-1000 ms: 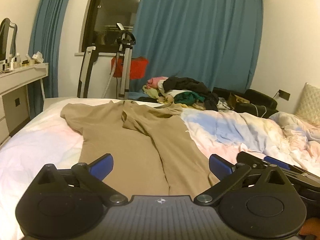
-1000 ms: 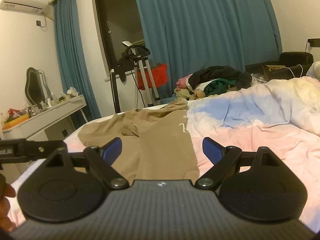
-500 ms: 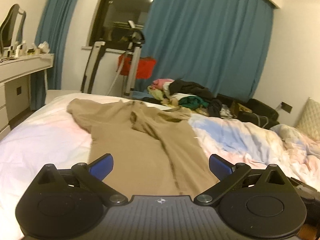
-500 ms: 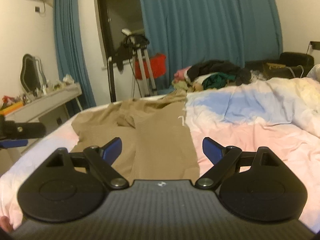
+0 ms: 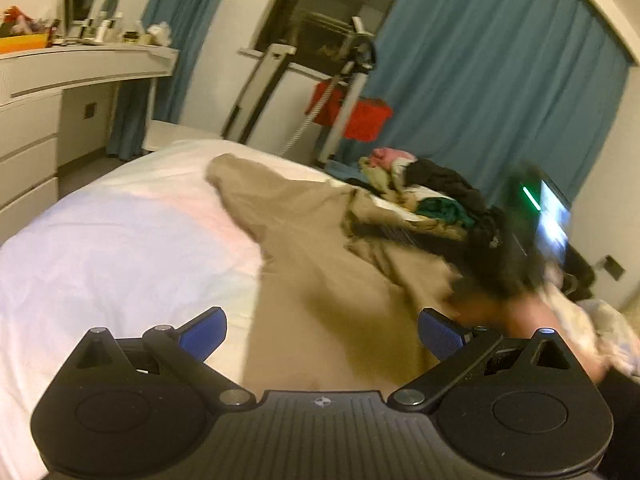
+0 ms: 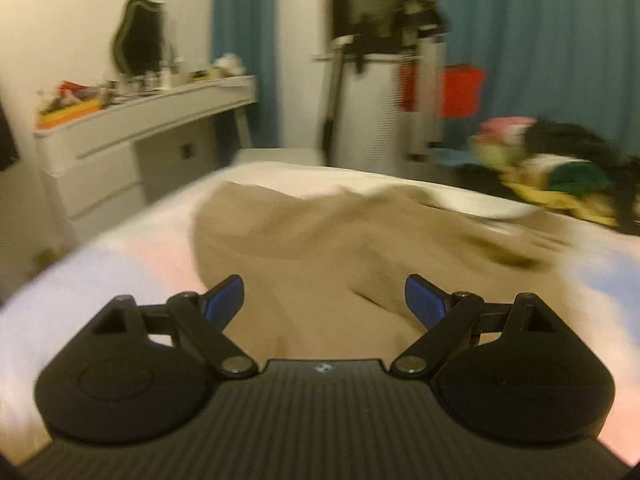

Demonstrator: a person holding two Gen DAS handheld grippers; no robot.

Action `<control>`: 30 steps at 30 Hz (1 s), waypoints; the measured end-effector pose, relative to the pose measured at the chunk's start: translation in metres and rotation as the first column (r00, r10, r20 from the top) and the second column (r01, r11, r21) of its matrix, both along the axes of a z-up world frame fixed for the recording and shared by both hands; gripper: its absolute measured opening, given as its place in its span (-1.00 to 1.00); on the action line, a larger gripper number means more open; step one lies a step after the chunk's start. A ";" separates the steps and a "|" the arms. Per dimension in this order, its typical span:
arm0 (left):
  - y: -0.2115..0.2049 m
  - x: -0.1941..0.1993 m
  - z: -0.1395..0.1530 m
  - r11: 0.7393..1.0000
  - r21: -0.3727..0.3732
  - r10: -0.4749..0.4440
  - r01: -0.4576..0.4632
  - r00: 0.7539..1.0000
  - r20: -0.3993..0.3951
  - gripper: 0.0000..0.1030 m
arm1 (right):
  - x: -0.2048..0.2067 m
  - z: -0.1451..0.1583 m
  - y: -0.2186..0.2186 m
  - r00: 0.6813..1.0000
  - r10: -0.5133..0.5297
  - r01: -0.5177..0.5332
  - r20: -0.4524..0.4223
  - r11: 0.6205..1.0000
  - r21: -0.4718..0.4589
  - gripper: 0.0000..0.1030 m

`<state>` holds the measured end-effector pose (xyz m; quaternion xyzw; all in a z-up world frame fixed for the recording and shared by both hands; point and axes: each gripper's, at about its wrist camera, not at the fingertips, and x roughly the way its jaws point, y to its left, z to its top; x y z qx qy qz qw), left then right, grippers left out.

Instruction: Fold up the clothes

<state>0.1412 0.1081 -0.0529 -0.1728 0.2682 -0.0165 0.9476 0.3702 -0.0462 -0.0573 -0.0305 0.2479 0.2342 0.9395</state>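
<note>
You have no readable text, brand, number or sign in either wrist view. The only mark is a small round emblem (image 5: 320, 402) centred on the left gripper's ribbed body, with its twin (image 6: 322, 369) on the right gripper's body; neither resolves into letters. Items on the dresser (image 5: 80, 68) are too blurred to read.

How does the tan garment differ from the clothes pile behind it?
The tan garment is one piece, spread mostly flat on the bed; the clothes pile is a heaped mix. The garment is one colour; the pile shows pink, black and green. Neither is gripped.
</note>
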 end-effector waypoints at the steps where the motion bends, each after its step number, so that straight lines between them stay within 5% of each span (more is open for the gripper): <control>1: 0.003 0.005 -0.006 1.000 0.011 0.015 -0.015 1.000 -0.007 0.99 | 0.018 -0.003 0.020 0.999 0.040 -0.039 -0.017 0.999 0.020 0.72; 5: 0.023 0.023 -0.023 0.993 -0.007 0.119 -0.120 0.993 -0.015 0.99 | 0.075 -0.018 0.100 0.986 0.158 -0.157 -0.048 0.987 0.034 0.72; 10: 0.035 0.045 -0.039 0.976 0.037 0.216 -0.214 0.974 -0.061 0.99 | 0.106 -0.039 0.160 0.984 0.180 -0.180 -0.002 0.981 -0.067 0.71; 13: 0.039 0.047 -0.042 0.968 0.037 0.250 -0.248 0.966 -0.064 0.99 | 0.121 -0.049 0.163 0.991 0.132 -0.134 -0.028 0.988 -0.083 0.04; 15: 0.040 0.049 -0.041 0.965 0.036 0.260 -0.258 0.964 -0.050 0.99 | 0.122 -0.045 0.152 0.993 0.109 -0.111 -0.033 0.991 -0.071 -0.82; 23: 0.061 0.037 -0.034 0.924 0.012 0.382 -0.382 0.923 -0.039 0.96 | 0.090 0.033 0.060 0.989 -0.001 -0.013 0.145 0.995 0.095 -0.89; 27: 0.044 0.031 -0.026 0.954 0.021 0.298 -0.298 0.954 -0.008 0.96 | 0.083 0.061 -0.026 0.965 -0.175 0.132 0.196 0.968 0.215 -0.89; 30: 0.029 0.030 -0.024 0.972 0.032 0.233 -0.233 0.972 0.004 0.97 | 0.087 0.052 -0.090 0.931 -0.325 0.270 0.169 0.921 0.282 -0.89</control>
